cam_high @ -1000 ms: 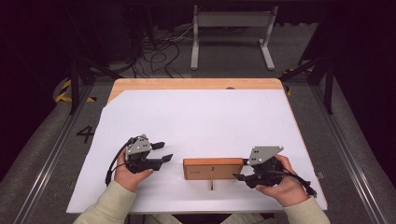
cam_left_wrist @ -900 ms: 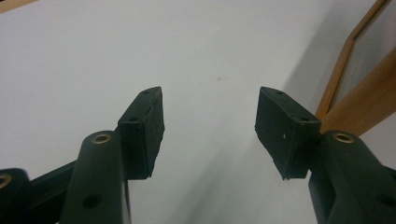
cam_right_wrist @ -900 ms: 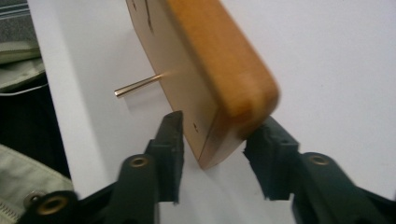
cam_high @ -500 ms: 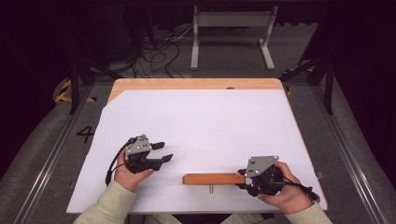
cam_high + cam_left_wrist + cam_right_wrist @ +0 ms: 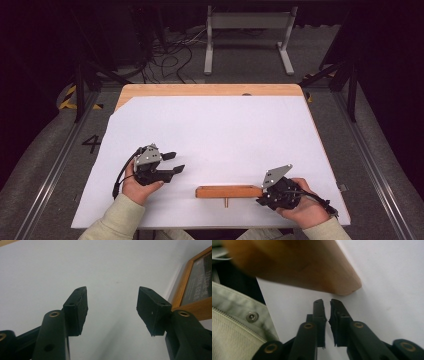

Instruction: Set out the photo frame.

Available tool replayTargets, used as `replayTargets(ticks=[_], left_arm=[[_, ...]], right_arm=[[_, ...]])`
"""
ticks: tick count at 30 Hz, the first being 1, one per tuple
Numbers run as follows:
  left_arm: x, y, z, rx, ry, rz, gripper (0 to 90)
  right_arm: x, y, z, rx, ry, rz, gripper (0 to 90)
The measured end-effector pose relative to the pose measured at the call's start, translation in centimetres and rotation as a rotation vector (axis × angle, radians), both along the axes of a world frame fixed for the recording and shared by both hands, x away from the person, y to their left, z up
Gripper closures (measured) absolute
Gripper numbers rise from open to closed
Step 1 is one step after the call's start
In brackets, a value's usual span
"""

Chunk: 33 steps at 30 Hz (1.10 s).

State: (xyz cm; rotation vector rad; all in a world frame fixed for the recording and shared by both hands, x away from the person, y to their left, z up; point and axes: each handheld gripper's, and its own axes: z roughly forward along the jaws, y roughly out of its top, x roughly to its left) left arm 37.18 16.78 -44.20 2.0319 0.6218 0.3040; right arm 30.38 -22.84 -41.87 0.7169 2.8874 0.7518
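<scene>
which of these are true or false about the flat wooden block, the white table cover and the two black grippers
1. The flat wooden block lies on the white table cover. True.
2. The left gripper clamps the block. False: its jaws stand open over bare cover, apart from the block.
3. The right gripper has nearly shut jaws with nothing between them. True; they have just been closing.
4. The block stands in the middle of the table. False: it lies near the person's edge.
5. A small peg sticks out of the block's near side. True.
</scene>
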Motion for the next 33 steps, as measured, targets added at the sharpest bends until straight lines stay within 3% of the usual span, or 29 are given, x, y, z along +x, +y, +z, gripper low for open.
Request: replayTargets(ticks=[2, 4, 8, 14, 21, 33], left_arm=[[0.0, 0.0, 0.0, -0.002, 0.002, 0.001, 42.7], [0.0, 0.1, 0.0, 0.0, 0.003, 0.0, 42.7], [0.0, 0.2, 0.0, -0.003, 0.004, 0.006, 42.6], [-0.1, 0.5, -0.1, -0.001, 0.007, 0.017, 42.4], [-0.4, 1.2, -0.3, -0.021, 0.009, 0.042, 42.4], [-1.0, 2.8, -0.6, -0.044, 0.019, 0.091, 41.8]], right_arm=[[0.2, 0.2, -0.3, 0.046, 0.014, 0.0, 90.0], [0.4, 0.3, -0.4, 0.062, 0.015, -0.003, 90.0], [1.1, 0.1, -0.9, 0.109, 0.035, -0.069, 90.0], [2.4, -0.2, -1.2, 0.16, 0.016, -0.129, 90.0], [4.1, 0.2, -1.3, 0.17, 0.005, -0.158, 90.0], [8.4, 2.7, -1.2, 0.171, -0.02, -0.184, 90.0]])
